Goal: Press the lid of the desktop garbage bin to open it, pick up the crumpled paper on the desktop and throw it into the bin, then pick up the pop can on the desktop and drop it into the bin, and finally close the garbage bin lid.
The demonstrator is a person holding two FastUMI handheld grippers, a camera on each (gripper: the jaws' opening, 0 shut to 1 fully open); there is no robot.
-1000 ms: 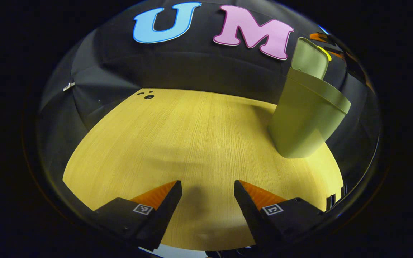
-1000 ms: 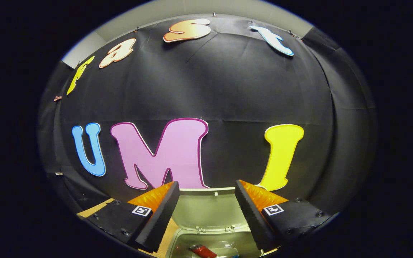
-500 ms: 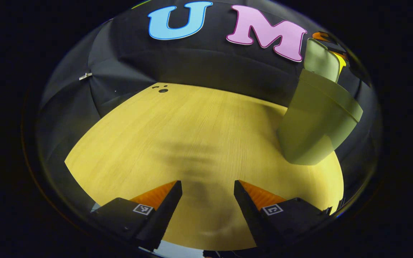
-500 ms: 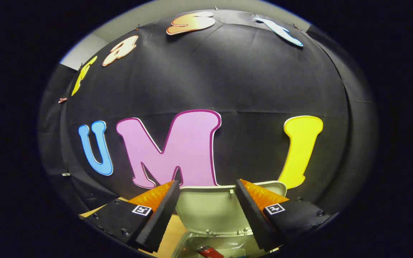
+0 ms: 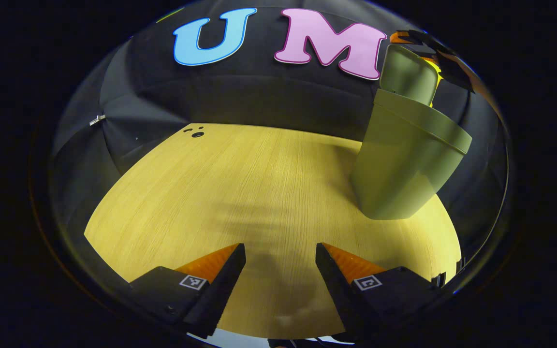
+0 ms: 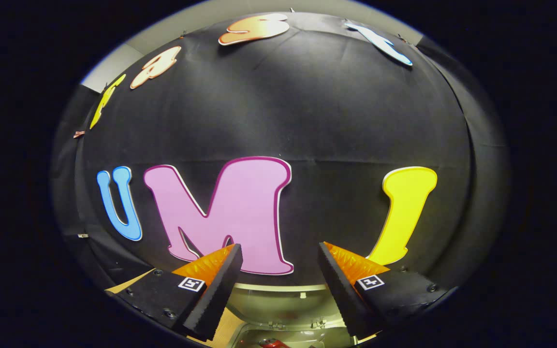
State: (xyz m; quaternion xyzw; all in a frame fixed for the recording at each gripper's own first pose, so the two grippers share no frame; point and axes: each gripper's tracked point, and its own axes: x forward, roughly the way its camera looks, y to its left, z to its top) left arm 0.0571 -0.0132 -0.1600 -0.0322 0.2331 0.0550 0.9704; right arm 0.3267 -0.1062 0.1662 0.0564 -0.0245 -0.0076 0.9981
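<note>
The olive-green garbage bin (image 5: 404, 159) stands on the wooden table at the right of the left gripper view, its lid (image 5: 409, 75) raised upright. My left gripper (image 5: 281, 251) is open over bare table, well to the left of the bin. In the right gripper view my right gripper (image 6: 281, 251) is open above the bin's mouth, with the raised lid (image 6: 278, 304) low between its fingers. A bit of the red pop can (image 6: 272, 343) shows inside the bin at the bottom edge. The other gripper (image 5: 428, 46) shows dimly above the bin's lid in the left gripper view.
The wooden table (image 5: 240, 193) spreads wide to the left of the bin. A small dark hole (image 5: 197, 134) sits near its far left corner. Black cloth walls close the booth behind the table.
The right gripper has risen, so the lid and the can sit lower in its view than half a second ago. The left gripper's view swung slightly, bringing the bin back leftward.
</note>
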